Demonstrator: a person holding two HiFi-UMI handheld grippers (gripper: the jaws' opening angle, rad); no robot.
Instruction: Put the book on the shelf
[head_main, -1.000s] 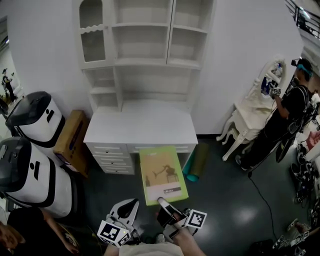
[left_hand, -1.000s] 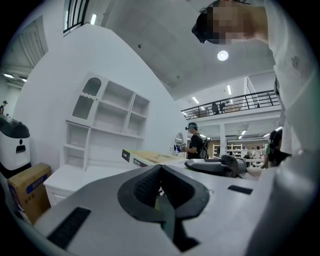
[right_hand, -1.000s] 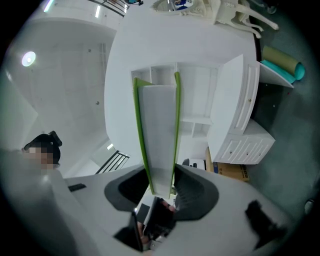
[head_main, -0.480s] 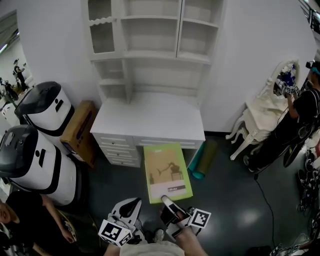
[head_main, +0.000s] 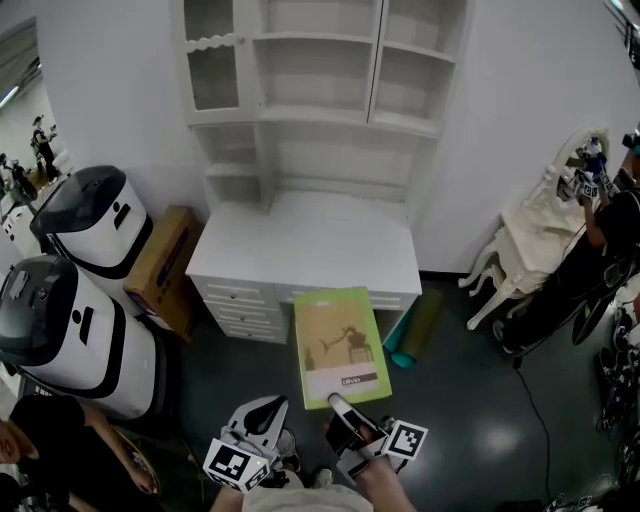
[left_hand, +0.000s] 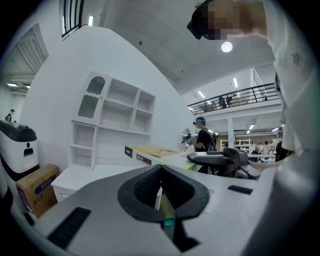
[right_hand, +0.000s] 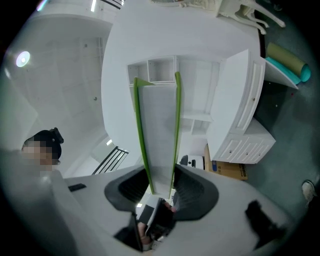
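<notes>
Clenched on the near edge of the book (head_main: 340, 345), right tool (head_main: 335, 403) holds it flat, jutting ahead, short of the shelf (head_main: 320, 110); likely stiff, lightish, slick-covered, levering in the grip, so deeper mid-edge hold advised; left tool (head_main: 262, 410) closed, empty

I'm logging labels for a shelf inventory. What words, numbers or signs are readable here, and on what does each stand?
No text here can be read.
book cover: dark strip of print near its lower edge, too small to read.
book spine, left gripper view: print, blurred.
box: blue print, too blurred to read.
</notes>
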